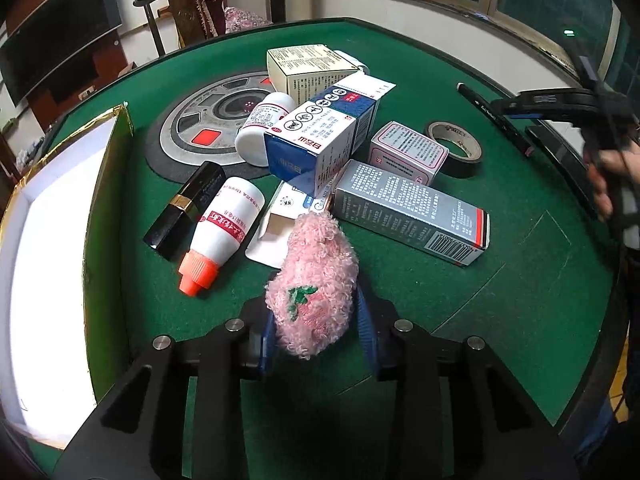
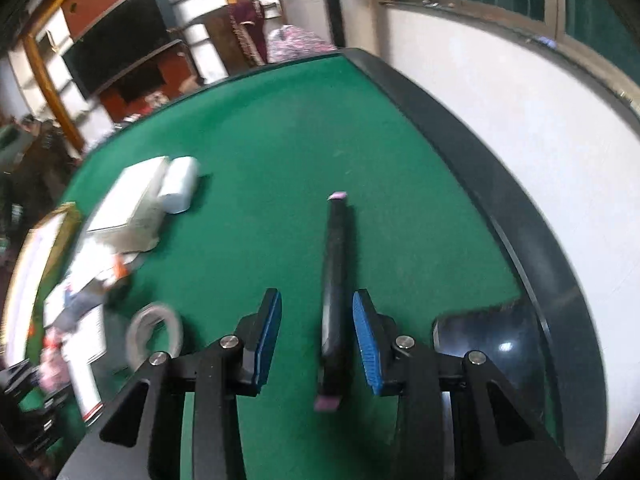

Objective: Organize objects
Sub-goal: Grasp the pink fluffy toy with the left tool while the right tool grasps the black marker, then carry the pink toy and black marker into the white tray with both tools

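My left wrist camera looks steeply down along its tongs (image 1: 316, 344), close over the green worktop (image 1: 500, 312), facing the far edge and windows. My right wrist camera looks down the same way, nearer the worktop's right rim (image 2: 500, 216), and is blurred. Both views share the tape roll (image 1: 456, 144) (image 2: 154, 334), the black pen (image 1: 494, 118) (image 2: 336, 292) and the gold-edged box (image 1: 52, 240) (image 2: 44, 256).
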The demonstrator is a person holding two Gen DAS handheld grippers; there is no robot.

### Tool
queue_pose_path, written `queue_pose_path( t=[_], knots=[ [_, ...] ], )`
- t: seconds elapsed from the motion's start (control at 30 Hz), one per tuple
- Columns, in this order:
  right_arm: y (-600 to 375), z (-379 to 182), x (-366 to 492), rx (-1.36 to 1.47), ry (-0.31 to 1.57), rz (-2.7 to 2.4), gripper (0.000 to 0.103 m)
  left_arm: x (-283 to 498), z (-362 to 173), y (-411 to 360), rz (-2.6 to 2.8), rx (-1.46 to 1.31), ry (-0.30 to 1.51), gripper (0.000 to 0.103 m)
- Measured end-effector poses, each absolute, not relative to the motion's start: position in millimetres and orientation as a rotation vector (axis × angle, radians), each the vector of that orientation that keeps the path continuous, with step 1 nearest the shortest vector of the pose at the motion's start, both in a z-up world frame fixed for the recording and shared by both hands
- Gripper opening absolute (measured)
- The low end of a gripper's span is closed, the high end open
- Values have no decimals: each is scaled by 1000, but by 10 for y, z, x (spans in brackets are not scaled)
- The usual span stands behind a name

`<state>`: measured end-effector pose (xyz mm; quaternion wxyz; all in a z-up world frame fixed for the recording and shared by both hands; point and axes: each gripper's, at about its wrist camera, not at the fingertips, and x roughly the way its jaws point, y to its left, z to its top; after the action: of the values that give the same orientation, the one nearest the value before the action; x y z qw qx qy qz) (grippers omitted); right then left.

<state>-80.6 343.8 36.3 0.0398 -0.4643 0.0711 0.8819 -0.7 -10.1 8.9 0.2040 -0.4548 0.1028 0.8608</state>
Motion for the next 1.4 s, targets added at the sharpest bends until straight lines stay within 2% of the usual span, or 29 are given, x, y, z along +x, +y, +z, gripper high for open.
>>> queue_pose_path(
  t=[0.07,0.13,0.2,0.3,0.43,0.7,1.03,1.4],
  knots=[
    [3436,264,-907,-1461,217,2672,28,-3,85,-100,2408,-1264,288,34],
    [3400,243,-934,-1429,124,2664,19,17,84,-77,2422,-1252,309,34],
    [3357,224,-907,-1399,64,2677,14,36,83,-57,2439,-1239,334,35],
    [3262,181,-845,-1346,-83,2721,13,50,81,-39,2456,-1226,345,35],
    [3207,131,-795,-1319,-138,2715,13,59,80,-31,2475,-1217,347,35],
    [3334,151,-751,-1321,46,2753,13,101,90,11,2491,-1200,374,27],
    [3303,430,-593,-1190,244,2845,13,142,181,3,2486,-1162,336,27],
    [2594,751,-411,-1091,355,3072,13,97,383,-257,2525,-1103,173,27]
  ],
)
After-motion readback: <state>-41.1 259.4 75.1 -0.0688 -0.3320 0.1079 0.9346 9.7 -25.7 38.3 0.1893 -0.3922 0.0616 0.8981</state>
